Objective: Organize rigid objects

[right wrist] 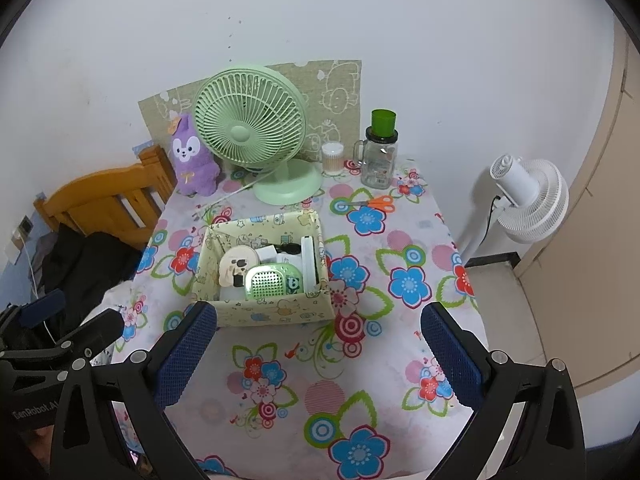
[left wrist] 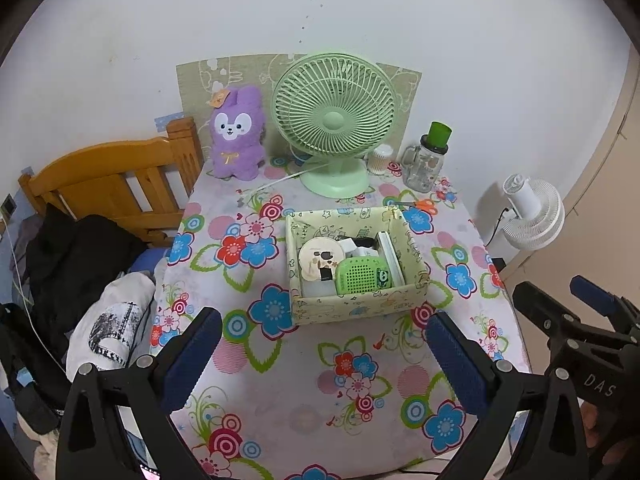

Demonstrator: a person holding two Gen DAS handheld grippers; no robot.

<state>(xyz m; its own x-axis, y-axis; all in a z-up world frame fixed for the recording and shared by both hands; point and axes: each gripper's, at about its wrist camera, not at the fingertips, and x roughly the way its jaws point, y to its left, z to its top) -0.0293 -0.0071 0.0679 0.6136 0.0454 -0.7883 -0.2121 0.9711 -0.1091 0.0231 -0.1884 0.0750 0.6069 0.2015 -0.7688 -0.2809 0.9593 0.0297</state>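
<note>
From where I stand, both tools hang back over the near edge of the flowered table (left wrist: 280,420), neither one holding anything: the left gripper (left wrist: 324,360) has its blue-padded fingers spread wide, and the right gripper (right wrist: 318,354) is spread just as wide and equally empty. The patterned box (left wrist: 356,306) sits near the middle of the cloth, and it looks well filled: a green perforated gadget (left wrist: 358,276) lies at the front, a round cream disc (left wrist: 320,258) beside it on the left, a white slab (left wrist: 391,258) stands on edge along the right wall, and some small white and black bits lie behind them, too jumbled to name. Outside the box, the orange-handled scissors (right wrist: 374,203) lie loose on the cloth behind it, near the glass jar with the green lid (right wrist: 380,152); a small tub of cotton swabs (right wrist: 333,158) stands between the jar and the green desk fan (right wrist: 248,132), and a purple plush rabbit (left wrist: 237,136) leans in the back corner. I judge the sorting mostly done, with the scissors the likeliest item left to gather
</note>
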